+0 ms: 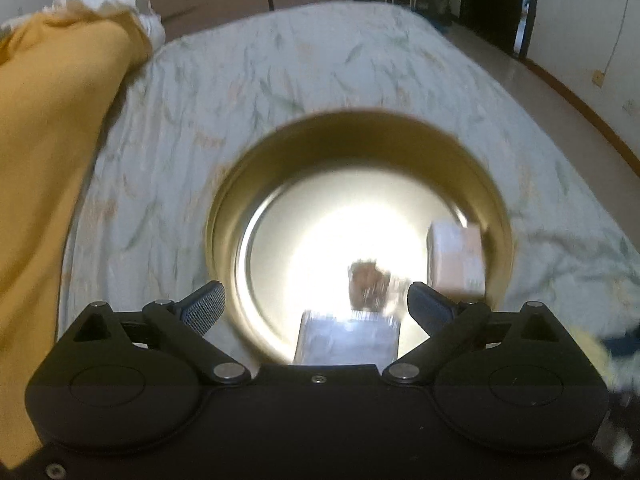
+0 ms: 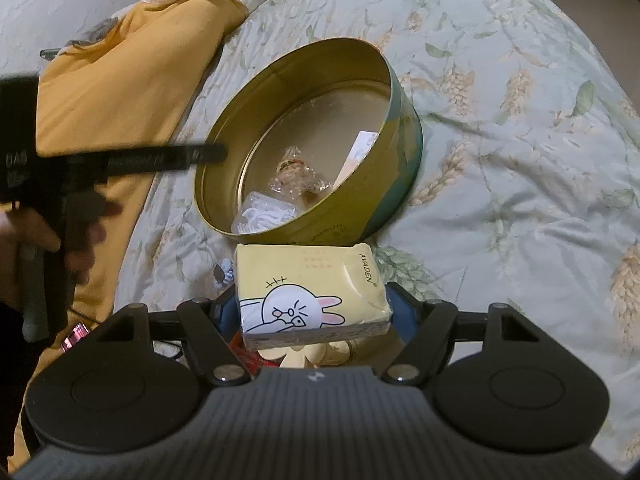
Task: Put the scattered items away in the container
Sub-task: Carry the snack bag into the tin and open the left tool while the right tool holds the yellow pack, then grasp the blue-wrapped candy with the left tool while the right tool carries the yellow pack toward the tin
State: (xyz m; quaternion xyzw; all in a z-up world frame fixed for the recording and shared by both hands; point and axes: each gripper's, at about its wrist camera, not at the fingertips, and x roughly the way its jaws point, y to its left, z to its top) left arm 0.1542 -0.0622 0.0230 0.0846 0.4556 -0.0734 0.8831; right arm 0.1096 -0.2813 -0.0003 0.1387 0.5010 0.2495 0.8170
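Note:
A round gold tin [image 2: 404,152] stands on the bed. Inside it lie a clear-wrapped brown snack [image 2: 296,178], a clear box of white pieces [image 2: 260,212] and a pale pink box [image 2: 358,152]. My left gripper [image 1: 316,300] hangs open over the tin [image 1: 360,140], fingers spread wide. The clear box [image 1: 348,340] shows blurred below and between them, untouched by the pads. The brown snack [image 1: 366,284] and pink box [image 1: 456,256] lie beyond. My right gripper [image 2: 312,304] is shut on a yellow tissue pack [image 2: 312,292] with a cartoon rabbit, just short of the tin's near wall.
A yellow cushion [image 2: 120,80] lies left of the tin on the leaf-print bedsheet [image 2: 500,160]. A hand [image 2: 24,228] holds the left gripper at the tin's left rim. Small items, a red one [image 2: 248,356] and a pink one [image 2: 74,336], lie under the right gripper. Floor [image 1: 540,92] lies beyond the bed.

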